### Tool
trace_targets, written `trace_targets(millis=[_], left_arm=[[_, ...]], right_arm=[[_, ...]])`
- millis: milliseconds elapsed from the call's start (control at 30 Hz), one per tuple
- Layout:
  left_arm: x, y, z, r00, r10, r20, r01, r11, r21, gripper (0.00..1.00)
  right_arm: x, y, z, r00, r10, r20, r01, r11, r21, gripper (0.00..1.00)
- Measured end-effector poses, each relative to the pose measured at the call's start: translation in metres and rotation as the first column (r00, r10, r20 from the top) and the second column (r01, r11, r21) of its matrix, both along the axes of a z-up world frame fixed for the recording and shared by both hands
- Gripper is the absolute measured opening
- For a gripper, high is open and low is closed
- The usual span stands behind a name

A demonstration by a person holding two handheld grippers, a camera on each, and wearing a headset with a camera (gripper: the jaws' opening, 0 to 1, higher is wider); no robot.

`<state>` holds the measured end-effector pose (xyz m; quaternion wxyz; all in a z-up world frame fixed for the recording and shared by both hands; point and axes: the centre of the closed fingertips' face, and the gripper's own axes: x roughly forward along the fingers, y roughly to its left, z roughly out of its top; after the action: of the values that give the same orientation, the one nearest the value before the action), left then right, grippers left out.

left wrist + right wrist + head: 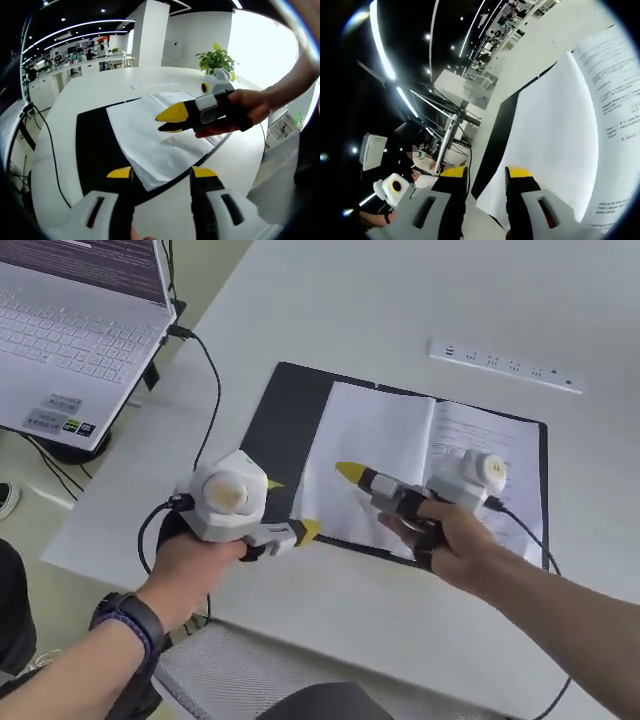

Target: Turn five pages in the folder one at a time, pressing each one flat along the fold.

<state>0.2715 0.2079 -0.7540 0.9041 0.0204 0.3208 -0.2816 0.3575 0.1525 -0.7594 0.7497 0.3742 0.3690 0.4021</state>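
A black folder (285,420) lies open on the white table, with a blank white page (370,440) on its left half and a printed page (490,440) on the right. My right gripper (350,473) hovers just above the blank page, jaws a little apart with nothing between them; in the right gripper view (486,173) the blank page (545,140) lies under the tips. My left gripper (305,531) is held at the folder's near edge, open and empty. In the left gripper view (161,174) it points at the page's near corner (145,175) and the right gripper (167,120).
A white laptop (80,320) sits at the far left, with a black cable (212,390) running past the folder's left side. A white power strip (505,365) lies behind the folder. The table's near edge runs just below both hands.
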Motion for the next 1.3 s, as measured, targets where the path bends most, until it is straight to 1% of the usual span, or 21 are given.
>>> trace_targets(millis=[67, 133, 233, 300, 367, 467, 500, 567, 600, 633, 667, 700, 767, 867, 900, 967, 1033, 1100, 1133, 1233, 1300], left_arm=[[0.001, -0.004, 0.0, 1.0, -0.008, -0.004, 0.008, 1.0, 0.005, 0.39], [0.004, -0.007, -0.003, 1.0, -0.008, -0.008, 0.008, 1.0, 0.015, 0.34], [0.007, -0.01, -0.005, 1.0, -0.003, -0.011, 0.003, 1.0, 0.004, 0.21], [0.009, -0.014, -0.009, 1.0, -0.009, -0.014, 0.009, 1.0, 0.014, 0.14], [0.01, -0.015, -0.015, 1.0, -0.014, -0.027, 0.015, 0.999, 0.033, 0.13], [0.012, -0.015, -0.027, 0.999, -0.015, -0.045, 0.018, 0.998, 0.067, 0.07], [0.012, -0.013, -0.032, 0.999, -0.012, -0.053, 0.017, 0.996, 0.089, 0.04], [0.011, -0.012, -0.04, 0.997, -0.011, -0.07, 0.018, 0.994, 0.108, 0.0], [0.01, -0.01, -0.044, 0.997, -0.008, -0.08, 0.017, 0.993, 0.119, 0.0], [0.007, -0.008, -0.049, 0.994, 0.0, -0.105, 0.014, 0.99, 0.139, 0.0], [0.005, -0.007, -0.059, 0.991, -0.009, -0.131, 0.028, 0.988, 0.149, 0.0], [0.002, -0.009, -0.063, 0.989, -0.024, -0.149, 0.046, 0.988, 0.15, 0.0], [0.005, -0.006, -0.063, 0.992, -0.005, -0.128, 0.024, 0.988, 0.151, 0.0], [0.009, -0.004, -0.068, 0.991, 0.009, -0.133, 0.011, 0.989, 0.145, 0.0], [0.009, -0.004, -0.069, 0.991, 0.012, -0.133, 0.008, 0.989, 0.148, 0.0], [0.009, -0.003, -0.068, 0.992, 0.006, -0.13, 0.015, 0.987, 0.161, 0.0], [0.009, -0.003, -0.067, 0.991, 0.013, -0.133, 0.008, 0.988, 0.156, 0.0], [0.01, -0.003, -0.067, 0.99, 0.019, -0.138, 0.002, 0.989, 0.151, 0.0], [0.009, -0.003, -0.066, 0.99, 0.018, -0.139, 0.003, 0.988, 0.151, 0.0], [0.009, -0.004, -0.067, 0.99, -0.007, -0.141, 0.033, 0.983, 0.183, 0.0], [0.01, -0.005, -0.067, 0.987, -0.017, -0.158, 0.049, 0.977, 0.206, 0.0]], right_arm=[[0.007, -0.014, 0.001, 0.999, -0.031, 0.005, 0.031, 0.999, -0.004, 0.26], [0.011, -0.024, 0.001, 0.999, -0.047, 0.01, 0.047, 0.999, -0.007, 0.25], [0.015, -0.041, 0.003, 0.997, -0.072, 0.015, 0.072, 0.997, -0.013, 0.25], [0.016, -0.049, 0.002, 0.996, -0.086, 0.013, 0.087, 0.996, -0.017, 0.25], [0.017, -0.058, 0.0, 0.995, -0.103, 0.012, 0.104, 0.994, -0.02, 0.24], [0.016, -0.067, -0.002, 0.993, -0.12, 0.003, 0.12, 0.992, -0.023, 0.23], [0.01, -0.066, 0.001, 0.992, -0.124, 0.001, 0.124, 0.992, -0.026, 0.23], [0.005, -0.067, 0.004, 0.992, -0.127, -0.001, 0.127, 0.991, -0.031, 0.23], [0.004, -0.068, 0.004, 0.992, -0.129, -0.001, 0.129, 0.991, -0.033, 0.23], [0.007, -0.071, 0.002, 0.992, -0.129, -0.003, 0.128, 0.991, -0.034, 0.23], [0.005, -0.071, 0.002, 0.993, -0.121, 0.004, 0.121, 0.992, -0.044, 0.22], [0.004, -0.071, 0.002, 0.994, -0.111, 0.02, 0.112, 0.992, -0.059, 0.22], [0.001, -0.071, 0.003, 0.995, -0.096, 0.033, 0.098, 0.993, -0.069, 0.21], [0.0, -0.07, 0.002, 0.996, -0.078, 0.038, 0.081, 0.994, -0.071, 0.2], [0.008, -0.073, -0.006, 0.997, -0.071, 0.036, 0.074, 0.994, -0.077, 0.2], [0.009, -0.071, -0.005, 0.997, -0.065, 0.037, 0.067, 0.994, -0.083, 0.19], [0.012, -0.069, -0.002, 0.997, -0.061, 0.042, 0.064, 0.994, -0.086, 0.19], [0.021, -0.069, -0.005, 0.997, -0.053, 0.048, 0.057, 0.995, -0.086, 0.17], [0.023, -0.067, -0.002, 0.997, -0.046, 0.055, 0.051, 0.995, -0.09, 0.17], [0.027, -0.065, 0.002, 0.997, -0.044, 0.06, 0.05, 0.994, -0.1, 0.15], [0.031, -0.066, 0.001, 0.996, -0.042, 0.076, 0.05, 0.992, -0.115, 0.12]])
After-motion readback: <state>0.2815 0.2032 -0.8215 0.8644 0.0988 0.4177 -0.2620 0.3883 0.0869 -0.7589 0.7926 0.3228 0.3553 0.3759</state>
